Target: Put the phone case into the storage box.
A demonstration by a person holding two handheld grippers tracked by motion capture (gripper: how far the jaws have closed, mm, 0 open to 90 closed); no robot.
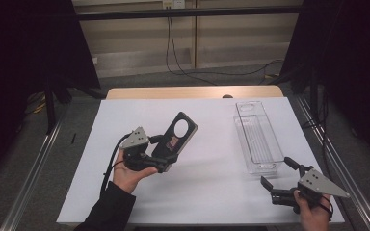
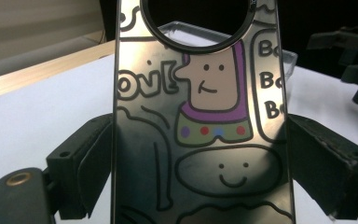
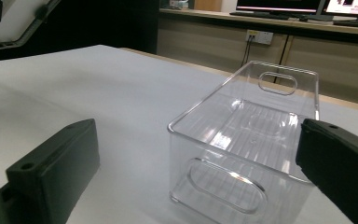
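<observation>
The phone case (image 1: 176, 136) sits clamped in the left hand-held gripper (image 1: 161, 161), raised over the white tabletop (image 1: 212, 192) left of centre, its round camera hole (image 1: 181, 127) at the far end. In the left gripper view the two black jaws press on the case's long edges — its glossy back carries cartoon figures and lettering. The clear bin (image 1: 256, 137) stands empty on the tabletop's right side, well apart from the case. The right hand-held gripper (image 1: 275, 173) rests near the bin's near end — jaws spread, nothing between them, pointing at the bin.
</observation>
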